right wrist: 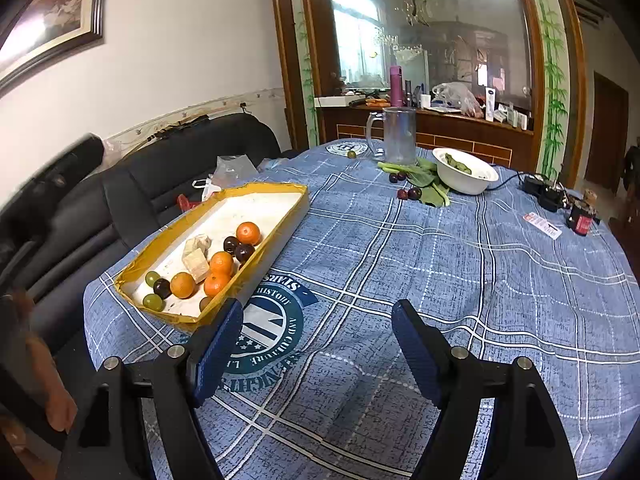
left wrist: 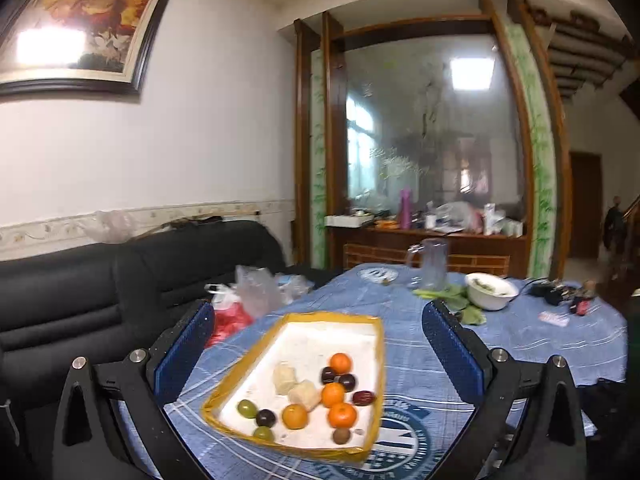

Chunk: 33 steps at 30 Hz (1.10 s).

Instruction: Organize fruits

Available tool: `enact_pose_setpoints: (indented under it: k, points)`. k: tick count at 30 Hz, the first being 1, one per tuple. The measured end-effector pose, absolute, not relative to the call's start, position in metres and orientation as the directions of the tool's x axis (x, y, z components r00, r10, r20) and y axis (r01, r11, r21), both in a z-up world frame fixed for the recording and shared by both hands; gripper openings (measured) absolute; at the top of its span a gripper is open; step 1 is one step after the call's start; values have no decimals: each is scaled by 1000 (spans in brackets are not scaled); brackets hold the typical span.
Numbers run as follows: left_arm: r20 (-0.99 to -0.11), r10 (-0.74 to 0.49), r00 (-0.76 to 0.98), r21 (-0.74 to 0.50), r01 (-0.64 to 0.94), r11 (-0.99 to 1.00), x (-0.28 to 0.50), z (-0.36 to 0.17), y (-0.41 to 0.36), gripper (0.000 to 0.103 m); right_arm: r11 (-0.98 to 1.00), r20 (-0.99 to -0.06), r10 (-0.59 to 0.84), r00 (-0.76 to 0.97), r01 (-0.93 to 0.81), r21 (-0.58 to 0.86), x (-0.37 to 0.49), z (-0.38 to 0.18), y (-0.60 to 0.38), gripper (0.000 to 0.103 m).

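Note:
A white tray with a yellow rim (left wrist: 248, 364) (right wrist: 280, 216) sits at the table's left edge. It holds several small oranges (left wrist: 341, 362) (right wrist: 248, 233), dark plums (left wrist: 346, 381) (right wrist: 244, 252), green grapes (left wrist: 247, 409) (right wrist: 153, 302) and pale cut chunks (left wrist: 285, 378) (right wrist: 195, 264). Loose dark plums (right wrist: 414, 193) and a green grape (right wrist: 351, 155) lie far across the table. My left gripper (left wrist: 316, 336) is open and empty above the tray. My right gripper (right wrist: 318, 320) is open and empty over the tablecloth, right of the tray.
A clear glass mug (right wrist: 394, 135) (left wrist: 432, 264), a white bowl (right wrist: 466, 176) (left wrist: 491, 291) and green leaves (right wrist: 430, 188) stand at the far side. Small dark gadgets (right wrist: 576, 212) lie far right. A black sofa (left wrist: 100, 292) with plastic bags (left wrist: 248, 292) borders the table's left.

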<state>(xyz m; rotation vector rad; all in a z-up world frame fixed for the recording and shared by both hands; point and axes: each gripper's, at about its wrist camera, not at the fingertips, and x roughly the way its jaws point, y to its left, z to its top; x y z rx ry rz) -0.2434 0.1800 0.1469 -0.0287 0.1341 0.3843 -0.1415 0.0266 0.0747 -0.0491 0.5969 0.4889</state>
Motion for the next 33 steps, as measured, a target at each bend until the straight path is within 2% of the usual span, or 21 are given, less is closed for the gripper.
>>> enact_pose_setpoints:
  k: [5,11,18,25,33]
  points:
    - [-283,335,899,-2,-350,937,-225,136,184,103,879,-549,436,713,-468,90,-146,74,32,84]
    - [-375,284,882,-85,-338,937,-216,123,199,103,876,-556,431,710,-477,71,-148,71,35,84]
    - [-513,272,814,-113,-378,919,-199,101,217,103,868,-573,432,697,-492,56,-145,68,45,84]
    - [-558,309,770,-44,-399,916,-192,90,220,103,851,-594,426,682,-525,7,-144,63,68,87]
    - [-581,294,759,-29,-381,924,-191,88,221,103,834,-615,436,657,-551,3,-141,57,85,88]
